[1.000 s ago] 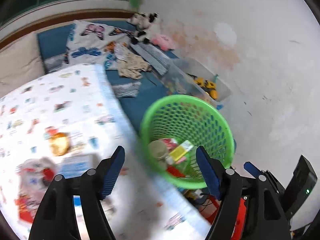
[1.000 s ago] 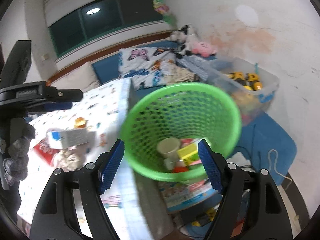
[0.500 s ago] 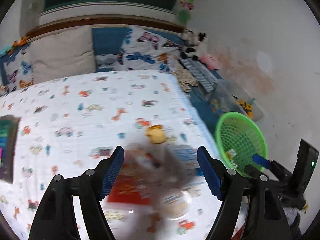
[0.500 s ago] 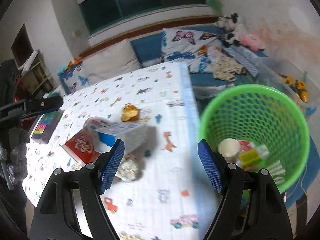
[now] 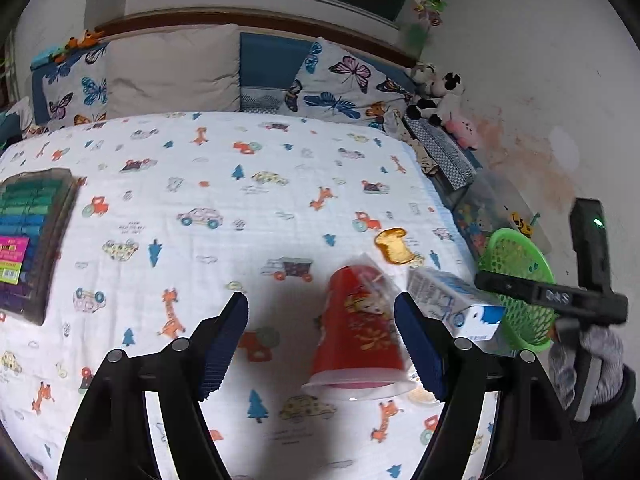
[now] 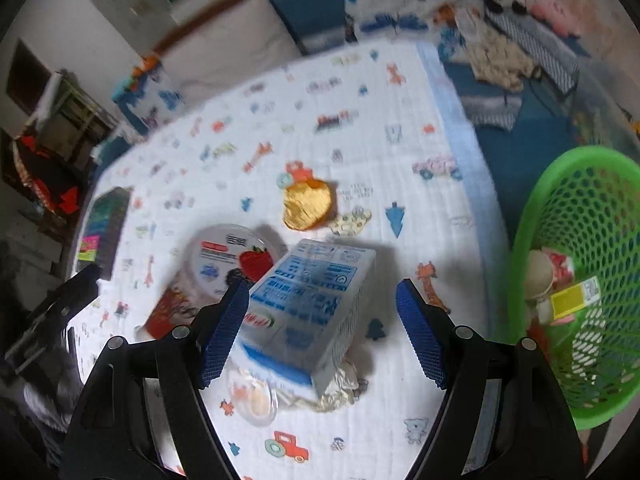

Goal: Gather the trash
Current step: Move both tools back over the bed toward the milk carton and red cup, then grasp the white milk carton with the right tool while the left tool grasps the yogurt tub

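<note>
- Red cup (image 5: 358, 334) on its side on the printed sheet (image 5: 224, 208), rim toward the camera, base pointing away.
- Milk carton (image 6: 308, 308) flat beside it, long axis running away from the right gripper (image 6: 320, 336).
- Both views swung off the green basket (image 6: 580, 280) onto the bed since a second ago.
- Left gripper (image 5: 322, 344) and right both spread wide, gripping nothing.
- Basket beside the bed: paper cup (image 6: 540, 276), yellow wrapper (image 6: 576, 298).
</note>
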`<state>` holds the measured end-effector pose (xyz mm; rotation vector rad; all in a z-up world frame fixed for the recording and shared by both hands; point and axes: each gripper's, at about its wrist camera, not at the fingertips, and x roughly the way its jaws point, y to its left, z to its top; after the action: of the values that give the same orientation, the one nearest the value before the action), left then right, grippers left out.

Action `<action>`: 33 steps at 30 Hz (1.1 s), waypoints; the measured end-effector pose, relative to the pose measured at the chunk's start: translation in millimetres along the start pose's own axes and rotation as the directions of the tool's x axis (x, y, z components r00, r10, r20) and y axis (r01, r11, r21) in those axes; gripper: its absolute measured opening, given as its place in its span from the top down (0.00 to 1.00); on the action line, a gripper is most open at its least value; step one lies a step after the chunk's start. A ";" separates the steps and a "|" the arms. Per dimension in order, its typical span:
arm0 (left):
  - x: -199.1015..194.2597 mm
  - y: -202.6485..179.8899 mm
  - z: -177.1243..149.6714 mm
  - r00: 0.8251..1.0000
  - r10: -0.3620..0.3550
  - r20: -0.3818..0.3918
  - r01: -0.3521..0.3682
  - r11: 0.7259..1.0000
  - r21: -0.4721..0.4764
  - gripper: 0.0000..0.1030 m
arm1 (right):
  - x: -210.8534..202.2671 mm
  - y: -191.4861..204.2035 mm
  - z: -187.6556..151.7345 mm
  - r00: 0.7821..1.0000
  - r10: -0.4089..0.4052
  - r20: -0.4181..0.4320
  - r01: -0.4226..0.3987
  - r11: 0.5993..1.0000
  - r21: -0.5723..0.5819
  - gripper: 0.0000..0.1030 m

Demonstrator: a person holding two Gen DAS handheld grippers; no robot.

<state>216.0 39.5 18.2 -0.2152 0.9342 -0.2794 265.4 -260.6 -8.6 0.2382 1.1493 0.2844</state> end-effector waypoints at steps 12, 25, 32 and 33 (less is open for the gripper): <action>13.4 14.9 -6.5 0.999 -0.023 -0.041 0.023 1.000 -0.016 0.28 | 54.7 -7.3 23.8 0.981 0.031 -0.193 -0.009 0.994 0.112 0.26; 33.3 5.0 -6.6 0.996 -0.034 -0.088 0.036 0.999 0.018 0.28 | 71.5 -4.5 34.3 0.949 0.014 -0.314 0.022 0.993 0.113 0.26; 43.6 -16.2 -4.8 0.992 -0.033 -0.119 0.047 0.993 0.109 0.26 | 61.0 -4.5 31.5 0.953 -0.016 -0.303 0.042 0.996 0.080 0.28; 45.2 -18.7 -4.6 0.992 -0.033 -0.123 0.048 0.992 0.121 0.26 | 58.4 -3.7 31.0 0.956 -0.014 -0.294 0.038 0.996 0.077 0.28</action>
<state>235.0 6.8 -13.2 -0.1041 1.0300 -0.3899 316.5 -245.4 -48.0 0.2587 1.4593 0.2546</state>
